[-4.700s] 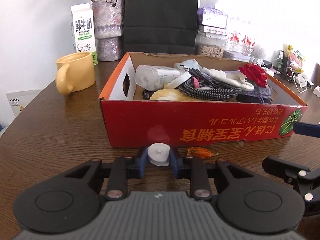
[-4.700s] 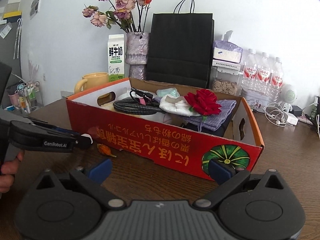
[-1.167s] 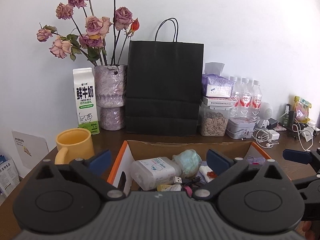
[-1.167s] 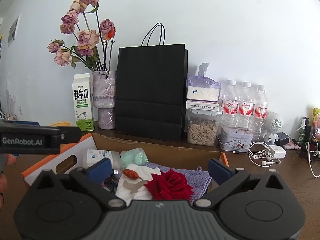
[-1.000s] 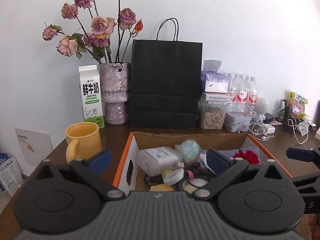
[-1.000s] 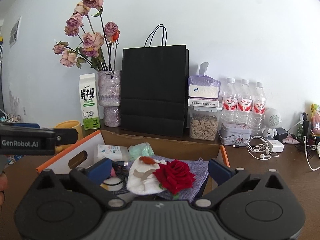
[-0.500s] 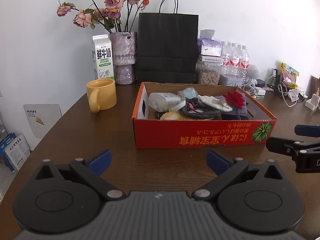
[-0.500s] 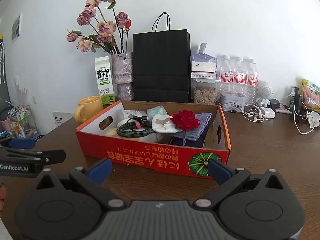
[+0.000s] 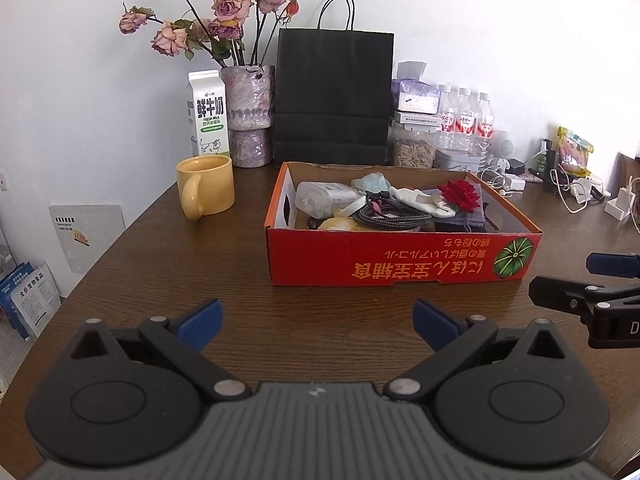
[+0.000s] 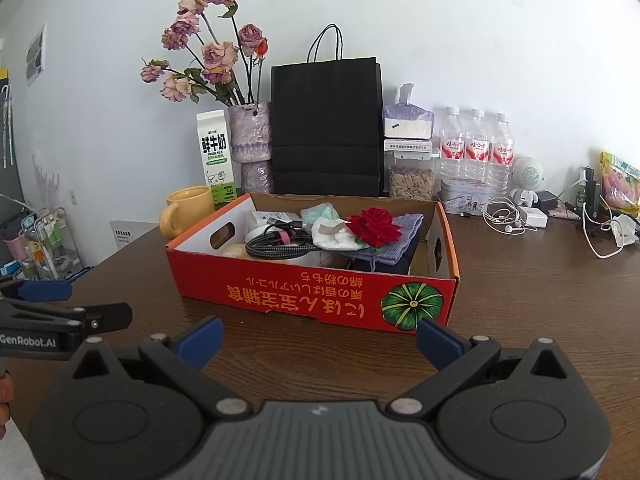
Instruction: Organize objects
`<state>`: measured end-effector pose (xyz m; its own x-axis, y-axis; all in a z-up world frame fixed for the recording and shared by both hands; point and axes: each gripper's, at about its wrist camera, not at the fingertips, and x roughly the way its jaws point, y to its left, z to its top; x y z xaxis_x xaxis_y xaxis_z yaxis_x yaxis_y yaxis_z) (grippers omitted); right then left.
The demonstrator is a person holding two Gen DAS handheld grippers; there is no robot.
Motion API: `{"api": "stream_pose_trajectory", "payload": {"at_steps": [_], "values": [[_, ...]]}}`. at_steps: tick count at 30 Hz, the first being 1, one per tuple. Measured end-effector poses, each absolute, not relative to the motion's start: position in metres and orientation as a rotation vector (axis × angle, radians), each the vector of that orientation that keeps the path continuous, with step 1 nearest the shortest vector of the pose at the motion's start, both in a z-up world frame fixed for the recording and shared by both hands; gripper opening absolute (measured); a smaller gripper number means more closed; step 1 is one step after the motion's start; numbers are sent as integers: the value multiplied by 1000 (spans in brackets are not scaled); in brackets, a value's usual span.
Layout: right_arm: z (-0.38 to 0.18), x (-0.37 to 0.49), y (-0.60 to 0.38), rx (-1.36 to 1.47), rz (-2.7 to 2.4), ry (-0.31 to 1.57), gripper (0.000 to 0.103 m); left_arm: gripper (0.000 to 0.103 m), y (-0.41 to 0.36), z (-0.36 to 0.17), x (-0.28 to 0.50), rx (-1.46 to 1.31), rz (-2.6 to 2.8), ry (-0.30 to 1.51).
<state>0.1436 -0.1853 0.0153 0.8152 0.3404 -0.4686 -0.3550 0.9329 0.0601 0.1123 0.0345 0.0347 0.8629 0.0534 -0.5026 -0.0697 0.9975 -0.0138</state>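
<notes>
Both grippers are hovering low over the brown table [image 9: 120,280], back from the red cardboard box [image 9: 400,258]. Left gripper [image 9: 316,322]: jaws standing wide apart, nothing between them. Right gripper [image 10: 318,340]: the same, spread wide and holding nothing. From the left wrist view the right one is showing side-on at the frame edge; a bit of the person's hand is peeking in at the left edge of the right wrist view.

The box is sitting mid-table, its near wall facing both cameras, print upside down. Inside, crowded together: a coiled black cable [image 10: 280,246], a white plastic bottle [image 9: 326,198] lying on its side, a pale cloth [image 10: 334,234], a red rose [image 10: 374,226] resting on a purple knit pouch [image 10: 404,226], something yellow at the near left corner, hard to make out.

No loose item is lying on the bare wood in front of the box. Judging by that, gathering looks finished or near it, and this is a pause between steps. The yellow mug [image 9: 206,188], just left of the box, and the earphone wires [image 10: 506,216] off to the right are possible next picks. Either would call for a reach past the box and closing the jaws on one item.
</notes>
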Motion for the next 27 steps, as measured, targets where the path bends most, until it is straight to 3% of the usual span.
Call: {"api": "stream_pose_trajectory", "payload": {"at_steps": [27], "values": [[16, 142, -186, -27, 370, 498, 103, 103, 33, 35, 113, -34, 69, 527]]}}
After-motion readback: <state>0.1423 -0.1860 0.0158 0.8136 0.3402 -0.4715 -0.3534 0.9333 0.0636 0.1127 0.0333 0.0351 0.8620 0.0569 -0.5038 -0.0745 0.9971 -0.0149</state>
